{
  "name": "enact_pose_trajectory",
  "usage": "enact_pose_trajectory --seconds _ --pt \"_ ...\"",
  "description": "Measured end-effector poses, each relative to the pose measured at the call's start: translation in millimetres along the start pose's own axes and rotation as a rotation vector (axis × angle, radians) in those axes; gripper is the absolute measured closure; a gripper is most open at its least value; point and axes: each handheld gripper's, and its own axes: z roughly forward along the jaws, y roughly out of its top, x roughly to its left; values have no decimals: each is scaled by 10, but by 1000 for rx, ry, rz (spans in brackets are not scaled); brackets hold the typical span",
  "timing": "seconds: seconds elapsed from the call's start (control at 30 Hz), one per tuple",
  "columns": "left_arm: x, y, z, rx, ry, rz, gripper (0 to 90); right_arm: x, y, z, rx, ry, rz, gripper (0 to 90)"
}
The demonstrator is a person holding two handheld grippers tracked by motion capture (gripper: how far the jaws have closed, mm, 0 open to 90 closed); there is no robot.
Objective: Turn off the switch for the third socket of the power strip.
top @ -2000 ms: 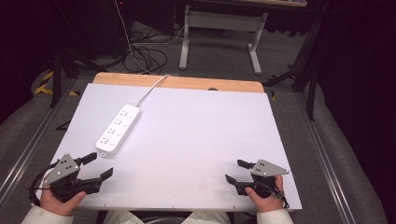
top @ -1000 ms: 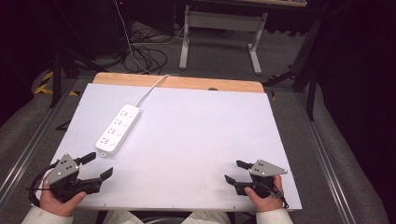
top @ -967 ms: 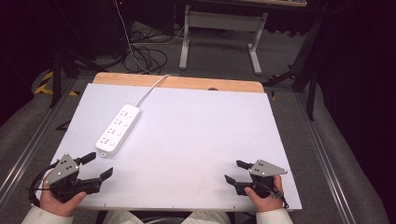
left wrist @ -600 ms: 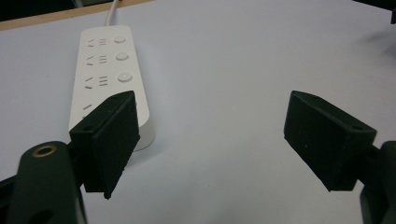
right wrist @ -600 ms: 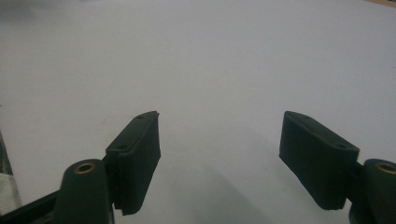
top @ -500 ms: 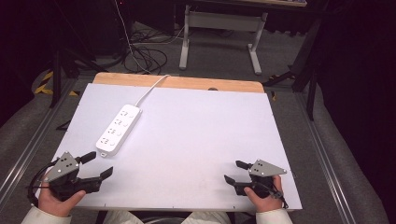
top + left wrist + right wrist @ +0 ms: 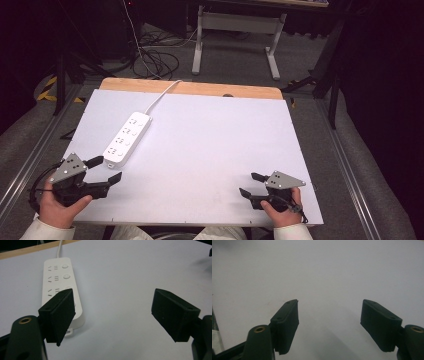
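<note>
**Two grippers wide apart, power strip lying free on the board**

Two hand-held grippers sit at the near edge of a white board (image 7: 210,145) that covers most of a table. At the far side a strip of bare wood (image 7: 200,89) shows beyond the board.

On the board's left half lies a white power strip (image 7: 127,138), flat and angled, its near end pointing toward the person's left hand. Its white cord (image 7: 161,95) runs off the far end, over the wooden strip and down past the table edge. From the left gripper view the power strip (image 7: 62,287) shows three rows of sockets, each with a round button beside it.

The left gripper (image 7: 106,171) is held at the near left corner, jaws spread wide with nothing between them. It points toward the near end of the power strip and is just beside it, not touching. In its own view, the left gripper (image 7: 112,315) has one jaw overlapping the near end of the strip, while the other is over bare board.

The right gripper (image 7: 250,184) is at the near right corner, well apart from the power strip. Its jaws also stand wide apart and empty; seen from its own camera, the right gripper (image 7: 329,325) has plain white board ahead of it.
</note>
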Motion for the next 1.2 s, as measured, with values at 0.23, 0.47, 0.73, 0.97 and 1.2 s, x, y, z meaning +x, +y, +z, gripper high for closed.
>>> enact_pose_trajectory --seconds 0.23,0.47,0.73,0.97,1.2 --pt "17 120 50 7 -4 6 195 -4 -3 -1 4 -1 0 308" --pt "61 222 90 14 -8 -9 196 -4 -3 -2 5 -3 -3 307" --pt "122 325 169 32 -15 -11 196 -4 -4 3 7 0 -3 308" --pt "163 396 232 44 -13 -13 196 -6 -6 2 8 1 -3 308" --pt "186 469 310 60 -10 -13 196 -6 -8 4 9 1 -4 307"
